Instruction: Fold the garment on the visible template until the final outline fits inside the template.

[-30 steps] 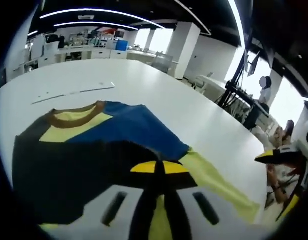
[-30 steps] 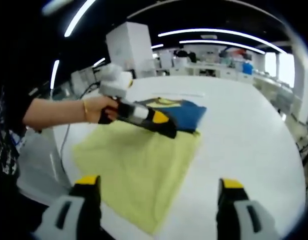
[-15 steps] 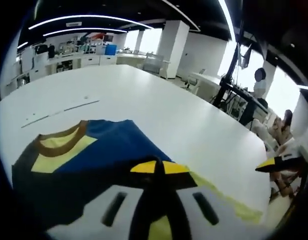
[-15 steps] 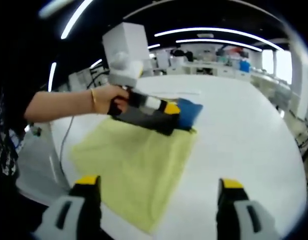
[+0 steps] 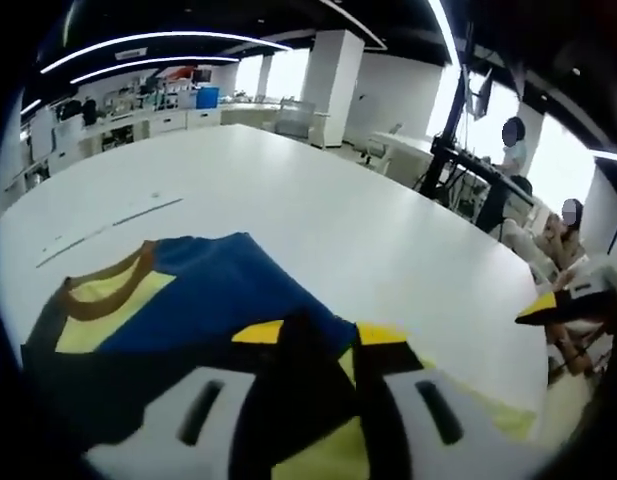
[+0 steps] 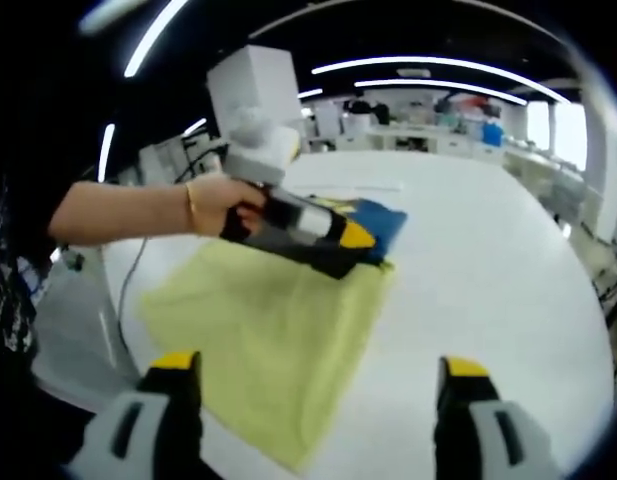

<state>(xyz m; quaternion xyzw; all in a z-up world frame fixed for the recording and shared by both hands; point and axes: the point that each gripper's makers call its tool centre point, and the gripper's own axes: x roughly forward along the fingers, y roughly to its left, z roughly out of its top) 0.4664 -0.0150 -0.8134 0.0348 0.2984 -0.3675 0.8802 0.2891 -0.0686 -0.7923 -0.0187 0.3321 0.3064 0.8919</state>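
Yellow-blue garment [image 6: 278, 300] lies centre-left on white table [image 6: 488, 270]. Left gripper [image 6: 360, 240], hand-held [image 6: 223, 205], clamped on garment's far edge. Right gripper [image 6: 313, 400] jaws apart, above near table edge. Open-plan office behind, ceiling strip lights.

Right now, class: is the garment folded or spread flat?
Partly folded: the garment shows its yellow side turned over the blue part.
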